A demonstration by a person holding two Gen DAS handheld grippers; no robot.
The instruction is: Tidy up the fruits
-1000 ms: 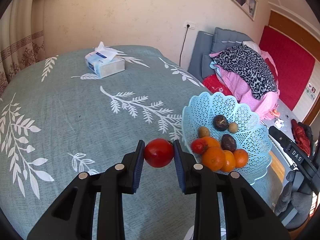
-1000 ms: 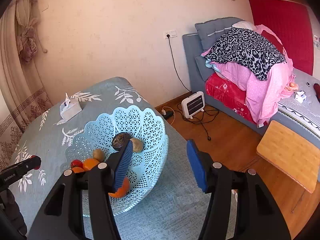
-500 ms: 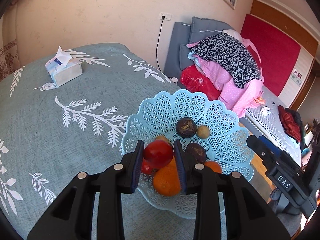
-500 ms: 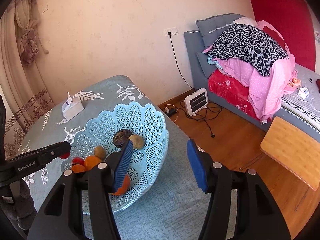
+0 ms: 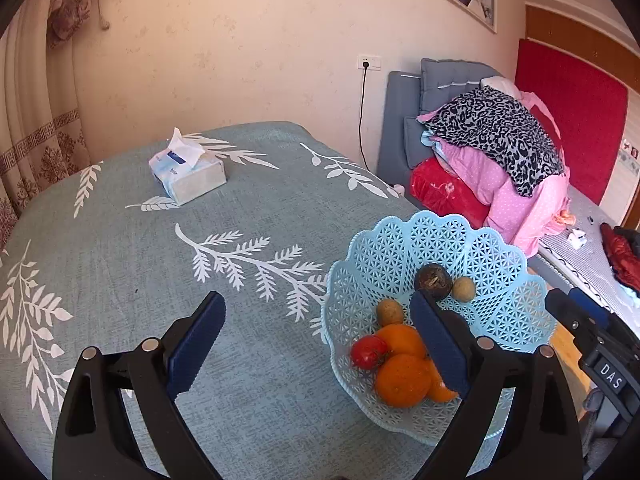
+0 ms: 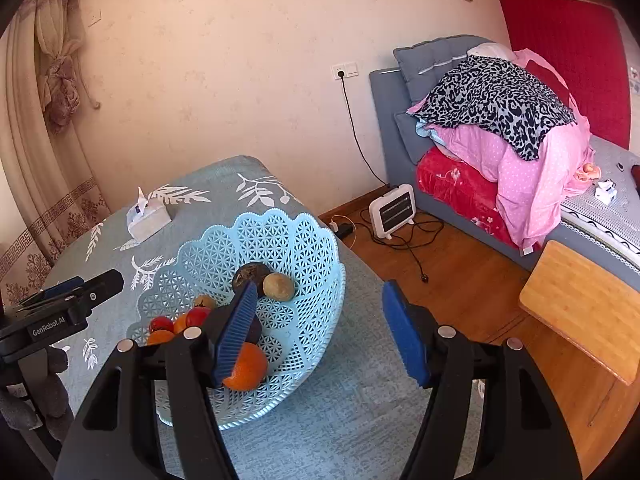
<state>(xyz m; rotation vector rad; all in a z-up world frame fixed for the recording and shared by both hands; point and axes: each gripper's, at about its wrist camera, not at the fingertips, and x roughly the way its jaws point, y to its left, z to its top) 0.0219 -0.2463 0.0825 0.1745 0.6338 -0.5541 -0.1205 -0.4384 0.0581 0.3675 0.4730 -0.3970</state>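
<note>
A light blue lattice basket [image 5: 440, 240] [image 6: 296, 248] stands on the table's right part. In it lie oranges [image 5: 400, 378] [image 6: 246, 366], a red tomato [image 5: 368, 351], a dark round fruit [image 5: 433, 276] and small brown fruits [image 5: 390, 312]. The right wrist view shows two red tomatoes [image 6: 198, 316] side by side. My left gripper [image 5: 316, 344] hangs left of the basket, its jaws opening wide with nothing between them. My right gripper [image 6: 320, 336] straddles the basket's near right wall, its jaws opening and its pads touching nothing.
A tissue box [image 5: 188, 176] sits at the far side of the leaf-patterned tablecloth [image 5: 120, 260]. The table edge runs just right of the basket. Beyond it are a wooden floor, a small heater [image 6: 394, 210], a wooden board [image 6: 584, 304] and a bed heaped with clothes [image 6: 500, 112].
The left gripper carried a red tomato over the basket, then opened wide and drew back to the left without it. The right gripper's jaws widened a little.
</note>
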